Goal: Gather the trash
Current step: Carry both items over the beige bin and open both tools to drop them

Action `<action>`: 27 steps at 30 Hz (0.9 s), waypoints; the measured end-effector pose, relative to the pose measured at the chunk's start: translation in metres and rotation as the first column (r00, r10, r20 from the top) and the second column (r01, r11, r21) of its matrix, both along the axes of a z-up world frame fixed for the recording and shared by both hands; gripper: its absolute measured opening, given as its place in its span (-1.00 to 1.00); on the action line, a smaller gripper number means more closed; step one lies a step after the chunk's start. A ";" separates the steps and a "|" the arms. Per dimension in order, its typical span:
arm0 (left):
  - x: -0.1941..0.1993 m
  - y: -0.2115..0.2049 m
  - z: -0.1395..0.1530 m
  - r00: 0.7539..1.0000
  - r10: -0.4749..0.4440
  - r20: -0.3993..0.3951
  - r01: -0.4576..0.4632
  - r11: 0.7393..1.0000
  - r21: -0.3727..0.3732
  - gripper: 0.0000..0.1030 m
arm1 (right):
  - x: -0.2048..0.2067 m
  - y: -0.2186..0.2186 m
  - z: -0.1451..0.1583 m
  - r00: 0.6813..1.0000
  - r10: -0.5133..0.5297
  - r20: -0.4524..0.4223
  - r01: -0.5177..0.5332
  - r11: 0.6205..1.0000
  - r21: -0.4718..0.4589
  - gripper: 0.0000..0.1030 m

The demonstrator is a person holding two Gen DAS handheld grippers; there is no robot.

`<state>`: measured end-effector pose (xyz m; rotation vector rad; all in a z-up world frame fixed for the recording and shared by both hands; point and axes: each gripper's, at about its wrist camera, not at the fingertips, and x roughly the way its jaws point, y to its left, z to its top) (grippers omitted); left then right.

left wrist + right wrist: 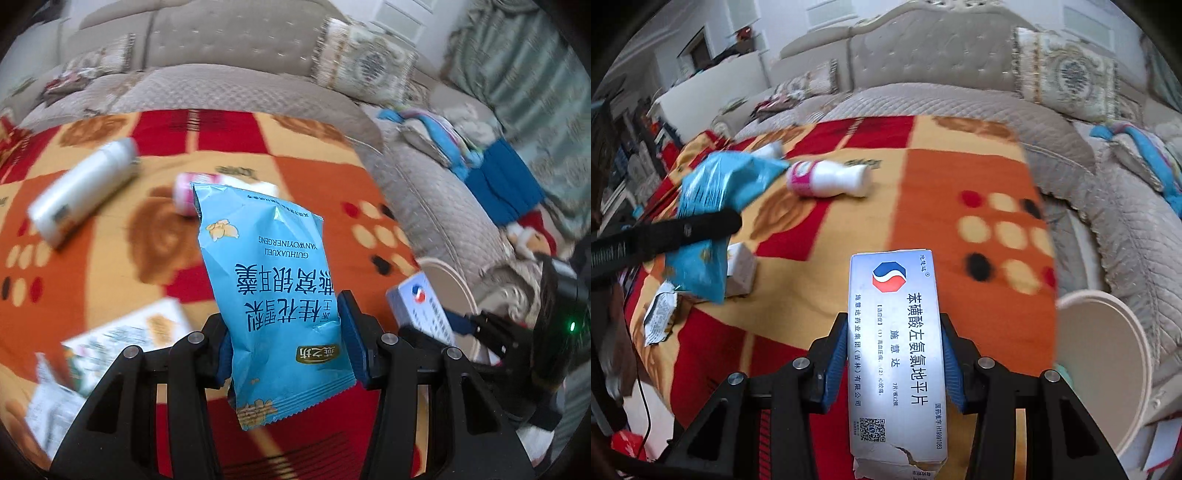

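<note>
The left gripper [286, 339] is clamped on a crinkled light-blue foil snack packet [273, 295], lifted clear of the red, orange and cream patterned blanket [960, 177] that covers the surface in front of the beige quilted sofa [942, 99]. The right gripper [894, 362] is closed on a flat white cardboard medicine box [895, 350], also held above the blanket, near its right edge. A round cream waste bin [1108, 369] stands just off that right edge.

Status: two items are picked up; neither is in the bin yet.

Remaining on the blanket:
- a white plastic bottle with a pink label [827, 179], lying toward the far edge;
- a larger white cylindrical bottle [81, 192], far left;
- a small white carton [740, 271] and a crumpled silver wrapper [659, 317], near the left edge.
</note>
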<state>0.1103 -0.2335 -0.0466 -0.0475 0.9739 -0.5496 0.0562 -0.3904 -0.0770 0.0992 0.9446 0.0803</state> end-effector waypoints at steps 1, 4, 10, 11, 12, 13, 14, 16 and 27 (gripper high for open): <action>-0.003 -0.009 -0.002 1.000 -0.016 -0.005 0.016 1.000 0.000 -0.07 | -0.005 -0.009 0.000 1.000 -0.018 0.002 0.018 1.000 -0.003 -0.14; -0.015 -0.040 -0.008 0.997 -0.070 -0.013 0.070 0.997 0.009 -0.07 | -0.020 -0.038 0.001 0.997 -0.075 0.004 0.075 0.997 0.001 -0.14; -0.035 -0.100 -0.020 0.984 -0.173 -0.041 0.173 0.985 0.013 -0.07 | -0.050 -0.092 -0.002 0.984 -0.180 0.000 0.180 0.983 0.017 -0.14; -0.037 -0.110 -0.022 0.981 -0.187 -0.045 0.188 0.982 0.015 -0.07 | -0.055 -0.101 -0.004 0.980 -0.199 -0.005 0.199 0.980 0.020 -0.14; -0.040 -0.121 -0.025 0.977 -0.205 -0.052 0.206 0.978 0.018 -0.07 | -0.060 -0.108 -0.005 0.977 -0.212 -0.007 0.212 0.977 0.023 -0.14; -0.042 -0.130 -0.028 0.974 -0.218 -0.059 0.220 0.975 0.020 -0.07 | -0.064 -0.118 -0.007 0.973 -0.231 -0.013 0.231 0.973 0.027 -0.14; -0.045 -0.140 -0.030 0.971 -0.230 -0.066 0.232 0.973 0.021 -0.07 | -0.067 -0.125 -0.009 0.970 -0.241 -0.015 0.242 0.970 0.030 -0.14; -0.050 -0.155 -0.035 0.964 -0.253 -0.077 0.255 0.967 0.022 -0.07 | -0.075 -0.141 -0.014 0.962 -0.273 -0.026 0.274 0.961 0.036 -0.14; -0.062 -0.211 -0.056 0.942 -0.317 -0.108 0.322 0.946 0.040 -0.06 | -0.090 -0.205 -0.057 0.910 -0.399 -0.110 0.410 0.907 0.096 -0.14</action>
